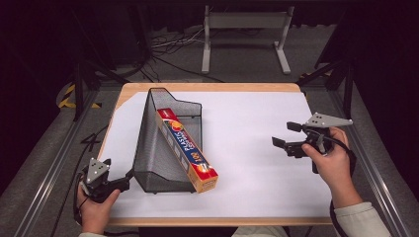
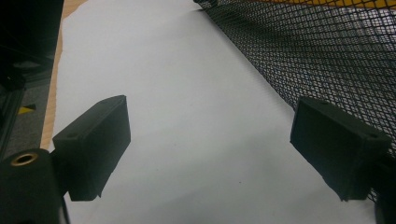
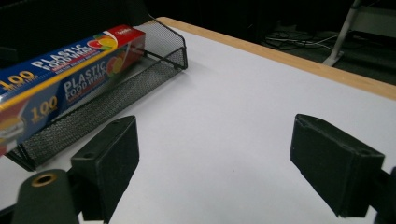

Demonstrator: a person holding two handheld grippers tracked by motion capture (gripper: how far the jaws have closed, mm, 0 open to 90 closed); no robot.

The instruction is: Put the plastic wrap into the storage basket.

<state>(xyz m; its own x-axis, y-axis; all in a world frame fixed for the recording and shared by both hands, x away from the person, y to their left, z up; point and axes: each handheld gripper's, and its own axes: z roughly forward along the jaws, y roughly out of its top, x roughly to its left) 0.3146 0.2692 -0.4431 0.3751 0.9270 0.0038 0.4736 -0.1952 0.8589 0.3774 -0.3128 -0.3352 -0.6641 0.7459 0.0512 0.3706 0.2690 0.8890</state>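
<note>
A black wire-mesh file holder [image 1: 165, 143] stands on the white sheet [image 1: 257, 148] that covers the wooden worktop [image 1: 207, 87], left of the middle in the high view. Its tall wall is on the person's left side and slopes down toward the far end. A long box of plastic food wrap [image 1: 187, 149] lies inside it along the low right wall, running from the far end to the near end, where its tip juts a little past the holder's open front.

The left tongs [image 1: 129, 176] sit low at the near left corner of the worktop, held in the left hand [image 1: 96, 205]; they point at the holder's near left corner, just beside the mesh. In the left gripper view the jaws stand wide apart over bare sheet, the right-hand one close against the mesh wall [image 2: 327, 51].

The right tongs [image 1: 286, 134], in the right hand [image 1: 333, 165], hover over the sheet well to the right of the holder, jaws spread wide and holding nothing.
</note>
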